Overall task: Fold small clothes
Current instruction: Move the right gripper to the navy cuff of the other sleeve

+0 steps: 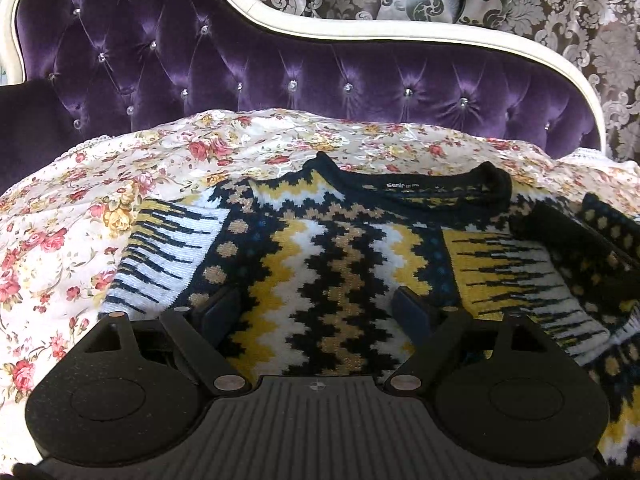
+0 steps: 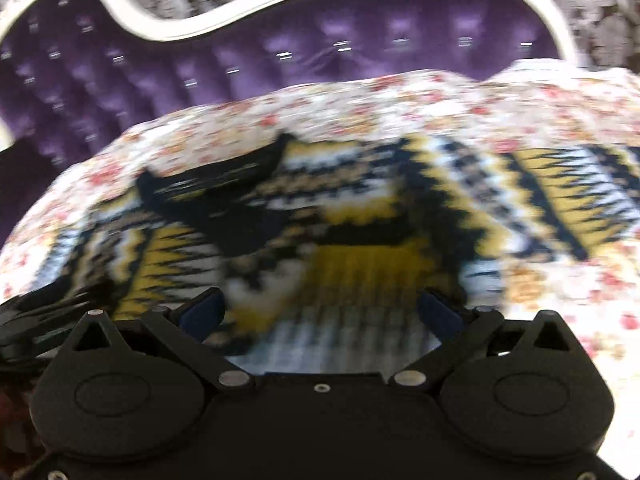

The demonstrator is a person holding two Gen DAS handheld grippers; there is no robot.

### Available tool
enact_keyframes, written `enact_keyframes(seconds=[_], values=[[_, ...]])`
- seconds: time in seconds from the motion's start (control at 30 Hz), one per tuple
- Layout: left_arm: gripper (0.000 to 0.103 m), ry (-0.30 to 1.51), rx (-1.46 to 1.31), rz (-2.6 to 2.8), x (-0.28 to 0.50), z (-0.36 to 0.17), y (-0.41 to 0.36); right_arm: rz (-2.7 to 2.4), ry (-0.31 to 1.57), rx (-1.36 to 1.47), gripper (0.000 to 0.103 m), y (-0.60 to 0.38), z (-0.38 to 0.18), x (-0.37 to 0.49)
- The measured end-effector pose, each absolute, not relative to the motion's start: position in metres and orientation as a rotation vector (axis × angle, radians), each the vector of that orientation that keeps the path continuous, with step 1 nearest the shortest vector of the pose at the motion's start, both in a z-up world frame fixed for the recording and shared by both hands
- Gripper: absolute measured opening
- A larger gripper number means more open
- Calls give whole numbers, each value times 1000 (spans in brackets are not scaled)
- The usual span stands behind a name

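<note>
One floral bedspread (image 1: 60, 220), purple headboard (image 1: 280, 80).

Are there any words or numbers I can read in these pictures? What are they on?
"semir": white letters on the neck label inside the sweater collar, left wrist view.
Smaller print right after it on the same label: too small to read for sure.
Right wrist view: too blurred, no text can be read.
Nothing readable on the flowered cover or the purple headboard.
</note>
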State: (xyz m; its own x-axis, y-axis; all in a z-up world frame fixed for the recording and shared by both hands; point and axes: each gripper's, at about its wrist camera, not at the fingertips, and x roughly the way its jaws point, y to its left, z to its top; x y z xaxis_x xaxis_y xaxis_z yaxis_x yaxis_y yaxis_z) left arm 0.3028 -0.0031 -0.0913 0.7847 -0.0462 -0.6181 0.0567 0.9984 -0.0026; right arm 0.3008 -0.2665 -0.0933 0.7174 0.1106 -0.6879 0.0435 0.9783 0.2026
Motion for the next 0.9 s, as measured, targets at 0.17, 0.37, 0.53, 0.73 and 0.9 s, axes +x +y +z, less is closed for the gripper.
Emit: enact_keyframes(seconds=[0.17,0.37,0.53,0.73,0.9], values=[[84,676,15,-53,303,-91,-3,-42,754,144,102,-274,-96,305],[84,673,7,-57,303,-91,-2,-193,765,228,102,-311,-103,300],[84,672,2,-54,302,-91,-2,-172,729,411,103,-343,-97,289],[84,666,2,-53,302,-91,-2,-156,636,634,103,-376,-92,275],[84,666,3,-53,302,-91,-2,-167,680,703,103,-388,-104,278]])
